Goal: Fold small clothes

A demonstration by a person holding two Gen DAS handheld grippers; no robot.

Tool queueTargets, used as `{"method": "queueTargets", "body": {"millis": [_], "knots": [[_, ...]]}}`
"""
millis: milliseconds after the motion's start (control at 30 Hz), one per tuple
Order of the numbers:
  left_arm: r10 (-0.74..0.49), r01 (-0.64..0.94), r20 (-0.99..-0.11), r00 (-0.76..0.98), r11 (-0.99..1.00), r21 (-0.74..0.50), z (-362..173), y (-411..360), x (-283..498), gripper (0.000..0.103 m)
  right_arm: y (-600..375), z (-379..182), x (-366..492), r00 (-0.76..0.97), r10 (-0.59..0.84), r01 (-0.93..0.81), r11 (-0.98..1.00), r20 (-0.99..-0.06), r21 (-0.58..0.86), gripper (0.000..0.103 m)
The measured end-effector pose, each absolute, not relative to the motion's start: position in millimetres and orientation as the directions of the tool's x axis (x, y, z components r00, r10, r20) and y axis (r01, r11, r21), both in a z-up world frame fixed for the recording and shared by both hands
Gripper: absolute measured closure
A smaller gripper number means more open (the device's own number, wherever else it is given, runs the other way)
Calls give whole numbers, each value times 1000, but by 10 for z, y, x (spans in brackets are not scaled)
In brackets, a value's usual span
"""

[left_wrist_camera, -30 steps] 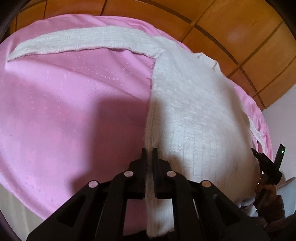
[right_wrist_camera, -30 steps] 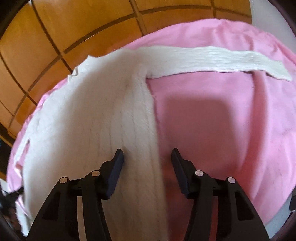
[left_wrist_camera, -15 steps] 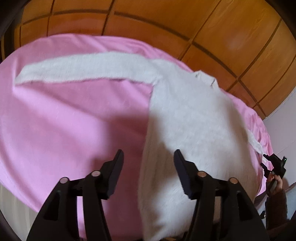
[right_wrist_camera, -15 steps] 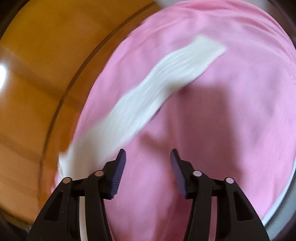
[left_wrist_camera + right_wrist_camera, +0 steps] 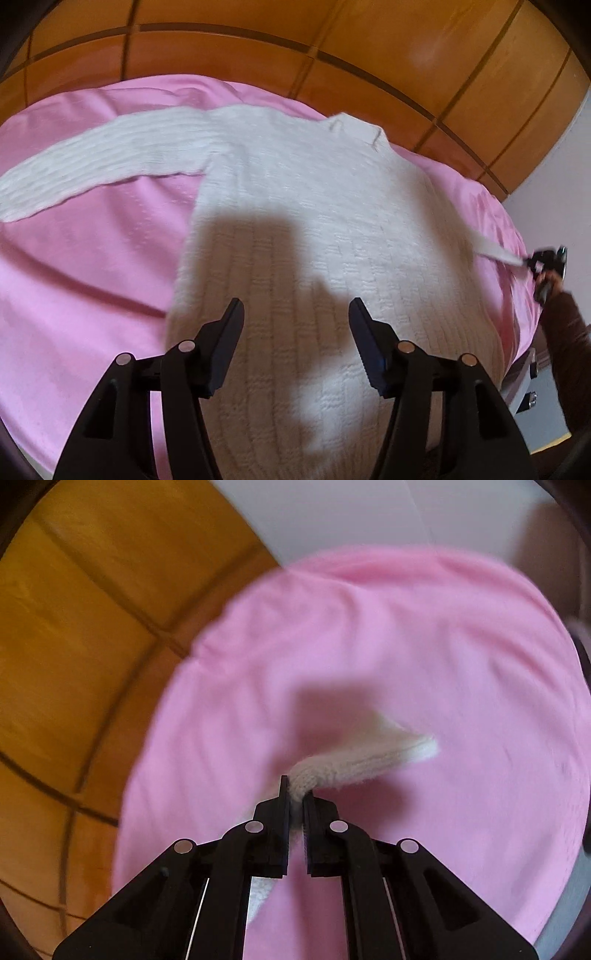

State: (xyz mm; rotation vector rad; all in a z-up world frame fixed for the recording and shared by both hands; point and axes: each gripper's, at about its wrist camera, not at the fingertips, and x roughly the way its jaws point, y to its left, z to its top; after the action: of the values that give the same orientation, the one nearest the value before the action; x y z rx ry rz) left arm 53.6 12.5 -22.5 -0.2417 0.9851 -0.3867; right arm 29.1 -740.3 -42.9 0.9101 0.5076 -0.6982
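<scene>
Sweater [image 5: 314, 229]: a white knit one, lying flat on the pink bed sheet [image 5: 92, 266], body toward six o'clock and one sleeve [image 5: 99, 162] stretched to nine o'clock. The right tool [image 5: 295, 797] is pressed together, pinching the other sleeve's cuff [image 5: 369, 760] at the three o'clock edge. The left tool [image 5: 295, 314] hovers spread over the hem, holding nothing. To do this well, I judge the cuff should be carried straight across the chest, kept taut and low, without dragging the body askew. Wooden panelling [image 5: 369, 37] runs behind at twelve o'clock; nothing blocks the fold.
</scene>
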Motion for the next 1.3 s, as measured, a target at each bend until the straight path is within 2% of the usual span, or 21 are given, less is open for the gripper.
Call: {"method": "queueTargets", "body": {"millis": [100, 233, 367, 533, 567, 633, 667, 867, 1133, 1200, 1267, 1300], "knots": [[-444, 220, -752, 488, 896, -387, -236, 74, 590, 43, -6876, -72, 725, 770, -209, 581, 622, -603, 526, 98], [-484, 221, -740, 466, 874, -433, -268, 26, 678, 43, -5838, 45, 1324, 807, 8, 351, 798, -590, 490, 98], [-522, 213, -719, 459, 850, -481, -269, 50, 744, 43, -4624, 0, 1861, 775, 231, 113, 865, -588, 489, 98], [-537, 200, -704, 464, 838, -508, -265, 108, 821, 41, -3237, -191, 2292, 671, 392, -95, 888, -630, 451, 98], [-544, 201, -700, 461, 833, -515, -266, 112, 843, 40, -3033, -229, 2336, 643, 430, -135, 878, -634, 459, 95], [-548, 200, -697, 462, 830, -520, -261, 115, 893, 39, -2739, -257, 2291, 604, 477, -182, 863, -639, 472, 63], [-553, 204, -693, 462, 827, -524, -254, 113, 911, 38, -2662, -242, 2212, 612, 483, -191, 859, -626, 475, 44], [-577, 192, -686, 444, 809, -556, -318, 72, 1165, 38, -3169, -277, 1649, 653, 484, -126, 828, -583, 546, 44], [-605, 130, -680, 415, 779, -613, -463, -119, 1796, 39, -4109, -634, 843, 670, 308, 114, 857, -676, 503, 44], [-605, 112, -685, 405, 777, -620, -506, -181, 1948, 45, -4282, -698, 785, 677, 276, 165, 846, -683, 506, 44], [-595, 109, -695, 403, 785, -609, -529, -273, 2115, 59, -4404, -717, 779, 687, 249, 201, 838, -683, 507, 44], [-594, 107, -697, 403, 786, -608, -540, -314, 2184, 62, -4401, -729, 826, 691, 244, 204, 837, -680, 508, 44]]}}
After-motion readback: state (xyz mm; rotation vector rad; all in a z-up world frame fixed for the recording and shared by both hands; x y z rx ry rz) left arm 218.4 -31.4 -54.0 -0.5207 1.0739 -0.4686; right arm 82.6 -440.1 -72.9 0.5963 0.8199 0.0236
